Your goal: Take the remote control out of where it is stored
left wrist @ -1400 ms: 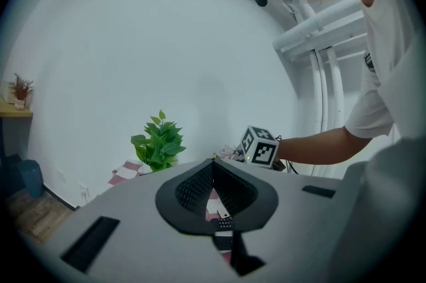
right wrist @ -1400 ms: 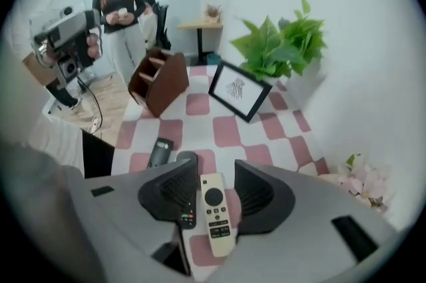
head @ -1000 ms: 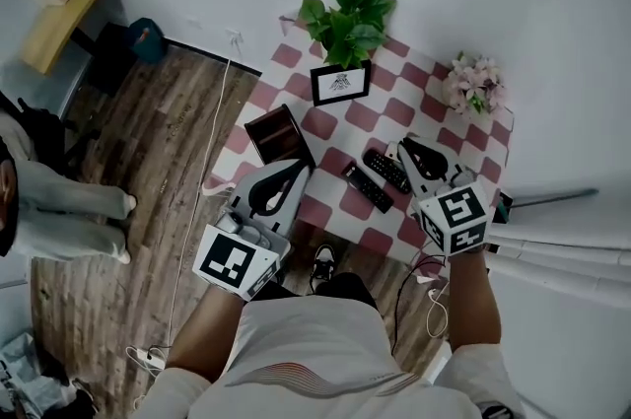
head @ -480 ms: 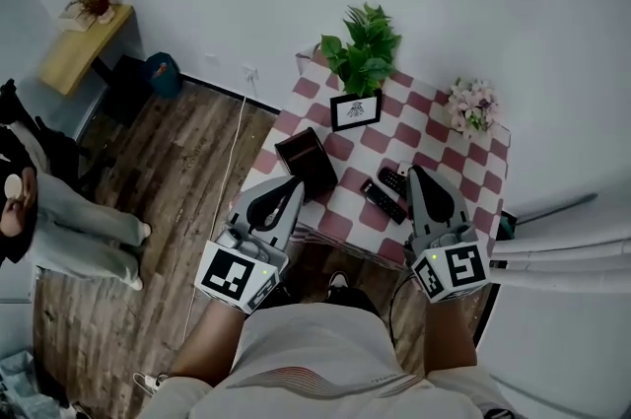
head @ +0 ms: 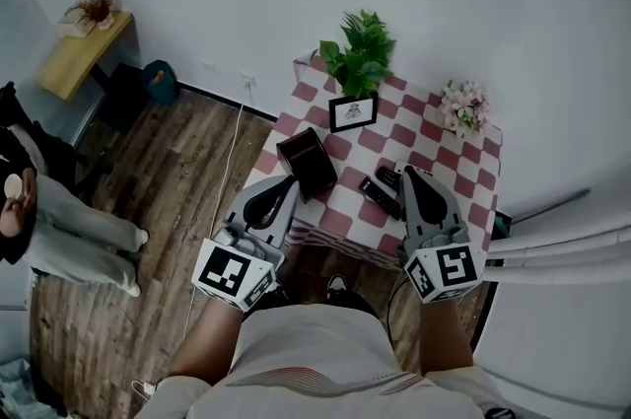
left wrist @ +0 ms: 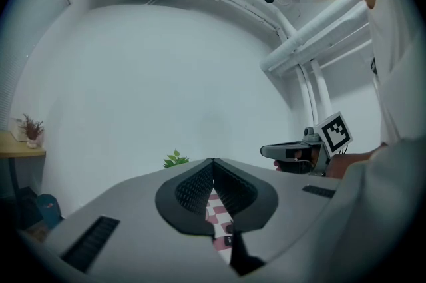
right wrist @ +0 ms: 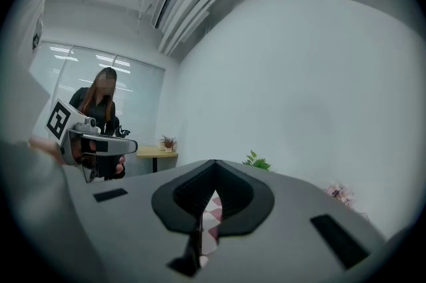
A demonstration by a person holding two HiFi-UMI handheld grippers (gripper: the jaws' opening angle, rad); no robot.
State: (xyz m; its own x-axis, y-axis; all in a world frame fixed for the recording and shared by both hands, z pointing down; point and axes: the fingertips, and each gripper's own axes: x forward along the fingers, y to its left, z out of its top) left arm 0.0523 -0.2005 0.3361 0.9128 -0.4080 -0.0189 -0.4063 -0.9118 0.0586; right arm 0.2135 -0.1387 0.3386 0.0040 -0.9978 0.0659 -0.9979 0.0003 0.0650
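Observation:
Two black remote controls [head: 379, 197] [head: 390, 178] lie side by side on the red-and-white checkered table [head: 440, 163], out in the open. To their left stands a dark brown open box [head: 306, 161]. My right gripper [head: 410, 173] hovers just right of the remotes, by the table's near edge, with its jaws shut and nothing between them [right wrist: 214, 162]. At the near left corner, beside the box, my left gripper [head: 288, 180] is held level, also shut and empty [left wrist: 213, 162].
A leafy potted plant [head: 361, 52], a small picture frame [head: 354, 111] and a bunch of pink flowers [head: 463, 106] stand along the table's far side. A white cable [head: 229, 171] runs over the wooden floor. A person [head: 39, 210] stands at far left near a yellow side table [head: 84, 42].
Both grippers have drawn back from over the table toward its near edge. The right gripper has come away from the remotes, which have stayed where they lay.

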